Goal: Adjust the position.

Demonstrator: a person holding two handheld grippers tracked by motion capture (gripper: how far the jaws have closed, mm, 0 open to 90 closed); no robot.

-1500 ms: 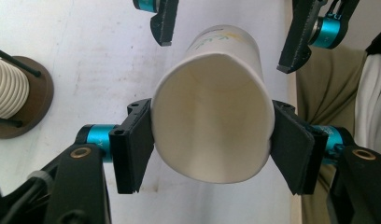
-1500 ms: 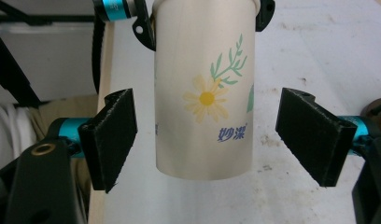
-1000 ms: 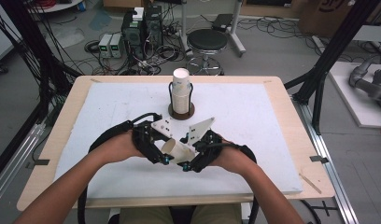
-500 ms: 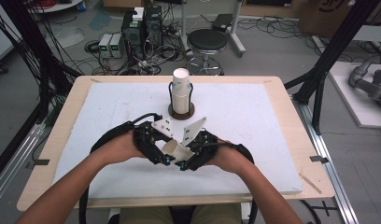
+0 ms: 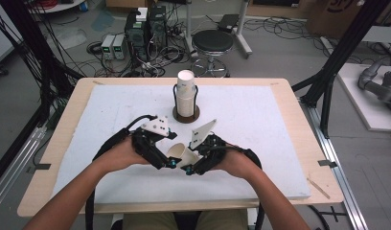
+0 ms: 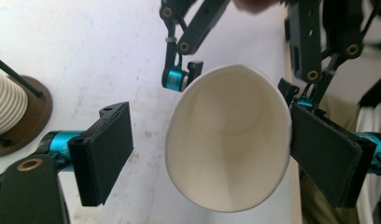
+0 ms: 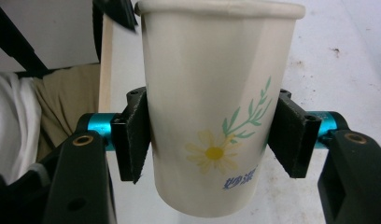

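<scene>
Two tongs meeting low over the white tabletop (image 5: 280, 143), close to the front edge, well short of the cup stack (image 5: 186, 93) in its wire holder at the back. Right tongs (image 7: 210, 140) clamped tight across the lower wall of a single paper cup (image 7: 216, 93), pads pressing both sides level with the printed daisy, rim pointing toward the other hand. Left tongs (image 6: 212, 154) spread wide, jaws just been opening, cup mouth sitting between the pads: one pad well off the rim, the other right up against it, no squeeze. Looks like a hand-over, with the right side doing the carrying. Cup hanging between the two hands, seemingly clear of the tabletop. Feather-light thing, thin paper, easily dented, and pinched a touch oval at the mouth. Best taken on the wall, low near the stiffer base or just beneath the rolled rim, with gentle pressure only. Smooth coated skin, so likely to slip from a loose grip and crumple in a hard one.
</scene>
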